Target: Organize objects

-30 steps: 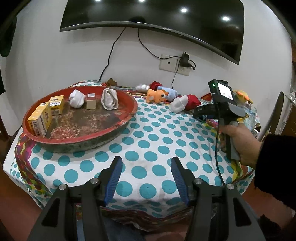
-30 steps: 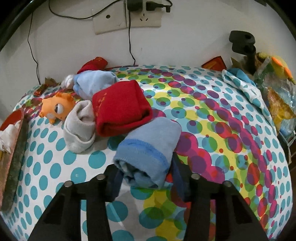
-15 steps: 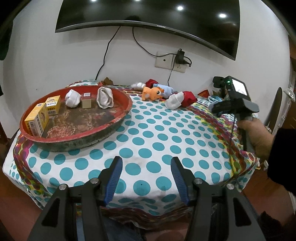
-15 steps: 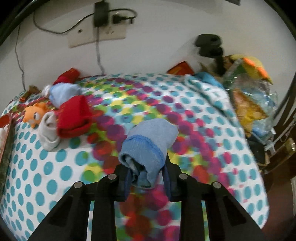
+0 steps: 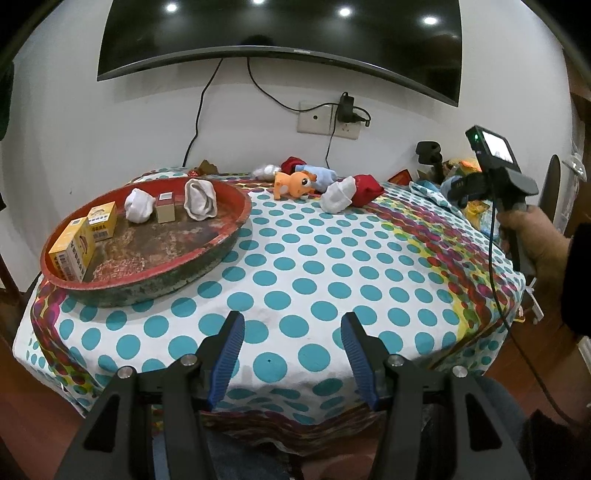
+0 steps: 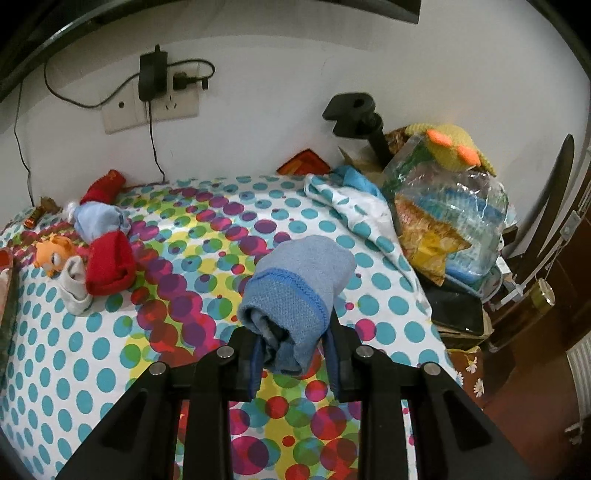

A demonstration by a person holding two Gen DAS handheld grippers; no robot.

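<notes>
My right gripper (image 6: 293, 349) is shut on a rolled blue sock (image 6: 299, 284) and holds it above the dotted tablecloth; it shows at the far right of the left wrist view (image 5: 458, 188). My left gripper (image 5: 291, 354) is open and empty over the table's front edge. A red round tray (image 5: 229, 236) at the left holds two white socks (image 5: 199, 199), two yellow boxes (image 5: 74, 251) and a small box. Near the wall lie a red sock (image 6: 110, 264), a white sock (image 6: 75, 286), an orange plush toy (image 6: 53, 254) and a pale blue sock (image 6: 96, 221).
Plastic bags with a yellow knitted toy (image 6: 454, 147) and a black stand (image 6: 354, 114) crowd the table's right end. A wall socket with a charger (image 6: 155, 77) and a television (image 5: 280, 33) are on the wall behind.
My right gripper has closed on the blue sock, lifted it off the table and drawn back to the right. My left gripper has pulled back a little and stays open.
</notes>
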